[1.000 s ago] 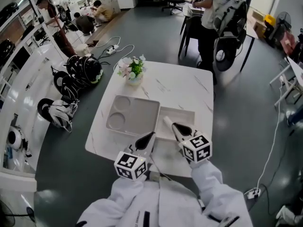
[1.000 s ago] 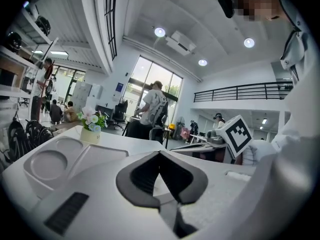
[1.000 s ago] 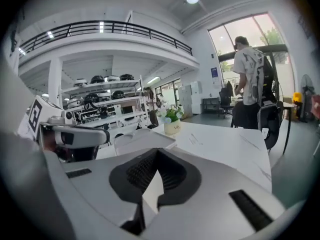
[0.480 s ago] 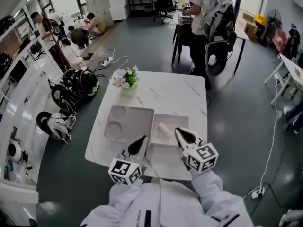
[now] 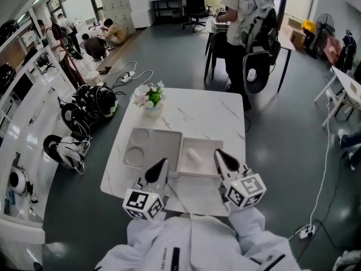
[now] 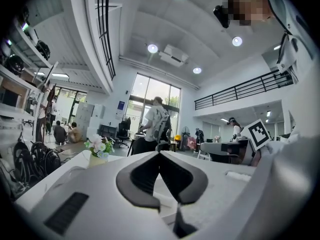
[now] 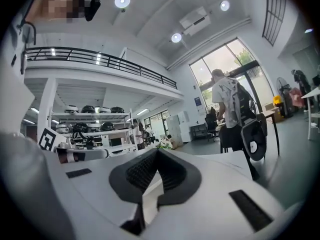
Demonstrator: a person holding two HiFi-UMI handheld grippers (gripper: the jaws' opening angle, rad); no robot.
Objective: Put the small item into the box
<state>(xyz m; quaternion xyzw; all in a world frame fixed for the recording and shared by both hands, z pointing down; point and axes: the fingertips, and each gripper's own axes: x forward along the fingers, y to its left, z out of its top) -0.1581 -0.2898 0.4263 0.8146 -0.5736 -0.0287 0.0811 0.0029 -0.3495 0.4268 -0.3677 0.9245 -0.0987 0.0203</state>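
Holding both tools low at the bottom centre of the head view, the person has the left gripper [image 5: 159, 165] and the right gripper [image 5: 220, 154] over the near edge of the table [image 5: 197, 109]. Both have their jaws pressed together with nothing between them, and each gripper's own view shows the tips meeting.

The small item [image 5: 194, 156], a pale lump, looks to be lying inside the shallow box [image 5: 210, 142] at centre frame, just up and left of the right gripper. I can't tell exactly what it is.

Step, as a guess: the drop-in looks done and this is the pull-away or rest stage. If it is not, the next move calls for opening the right jaws, reaching over the box's near wall and pinching the lump.

Edges and room:
- The box's near wall sits just ahead of both tips.
- A tray [image 5: 166, 135] with two round hollows lies right beside the box on its left.
- The near table edge runs under the grippers.
- The far half of the table is bare apart from a flower pot [image 5: 150, 97] at its upper-left corner.
- A person [image 5: 242, 16] stands beyond the far edge, well apart.
- Helmets [image 5: 96, 99] lie on the floor at left frame, clear of the work.
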